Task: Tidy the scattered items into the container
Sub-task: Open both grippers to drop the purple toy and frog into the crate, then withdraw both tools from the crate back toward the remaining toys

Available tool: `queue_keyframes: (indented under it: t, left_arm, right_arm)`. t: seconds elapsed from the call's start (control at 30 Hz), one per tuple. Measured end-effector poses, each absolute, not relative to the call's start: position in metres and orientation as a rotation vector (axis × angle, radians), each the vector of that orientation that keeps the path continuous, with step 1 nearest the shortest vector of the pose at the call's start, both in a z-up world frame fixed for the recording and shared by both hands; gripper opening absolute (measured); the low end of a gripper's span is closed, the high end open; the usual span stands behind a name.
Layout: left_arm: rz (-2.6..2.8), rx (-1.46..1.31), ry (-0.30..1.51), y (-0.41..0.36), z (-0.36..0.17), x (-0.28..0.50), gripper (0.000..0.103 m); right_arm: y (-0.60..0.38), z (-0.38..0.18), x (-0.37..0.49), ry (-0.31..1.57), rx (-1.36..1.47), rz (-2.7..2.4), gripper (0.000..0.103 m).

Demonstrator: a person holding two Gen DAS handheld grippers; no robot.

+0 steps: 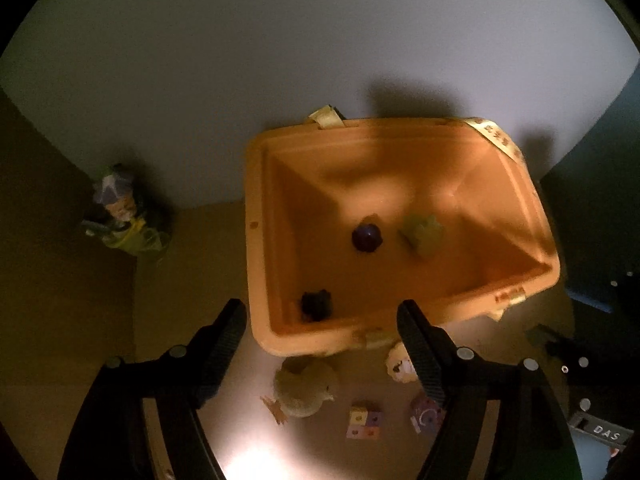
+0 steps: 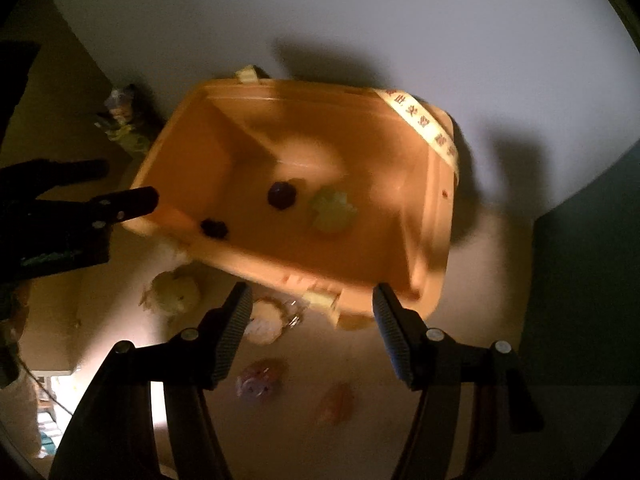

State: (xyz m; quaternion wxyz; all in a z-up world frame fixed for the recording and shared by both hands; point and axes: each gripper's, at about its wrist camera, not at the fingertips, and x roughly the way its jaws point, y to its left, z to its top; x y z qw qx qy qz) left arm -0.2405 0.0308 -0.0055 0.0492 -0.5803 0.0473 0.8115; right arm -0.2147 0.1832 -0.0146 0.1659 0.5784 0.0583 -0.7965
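Orange container stands at the table's far side, against the wall. Inside: purple toy, green toy, dark toy. Outside, by its near rim: duck plush, round plush, cube, pink toy; figure near table's left edge. Left gripper and right gripper: both spread wide, nothing held. Risk: low light and blur may cause a mis-grasp; a finger could knock the container rim.
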Motion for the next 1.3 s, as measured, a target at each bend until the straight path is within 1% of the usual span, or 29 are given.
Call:
queue_keyframes:
  t: [0.17, 0.4, 0.63, 0.83, 1.1, 1.2, 1.3]
  left_arm:
    - [2.503, -1.718, 0.165, 0.023, -0.006, -0.214, 0.074]
    - [2.506, -1.684, 0.148, 0.015, -0.005, -0.178, 0.074]
    - [2.492, -1.695, 0.176, 0.013, -0.012, -0.145, 0.074]
    - [2.505, -1.701, 0.144, 0.007, -0.015, -0.122, 0.074]
    - [2.525, -1.722, 0.039, 0.000, -0.026, -0.102, 0.074]
    - [2.514, -1.723, 0.000, 0.001, -0.033, -0.094, 0.074]
    - [2.480, -1.737, 0.004, 0.008, -0.045, -0.090, 0.074]
  right_arm:
    - [0.180, 0.000, -0.179, 0.170, 1.614, -2.259, 0.060]
    - [0.178, 0.004, -0.144, 0.172, 1.561, -2.280, 0.060]
    - [0.180, 0.001, -0.115, 0.172, 1.533, -2.303, 0.060]
    - [0.183, -0.009, -0.098, 0.153, 1.547, -2.286, 0.060]
    - [0.191, -0.021, -0.078, 0.107, 1.570, -2.277, 0.060]
    - [0.194, -0.025, -0.072, 0.091, 1.576, -2.274, 0.060]
    - [0.196, -0.029, -0.066, 0.086, 1.569, -2.271, 0.060]
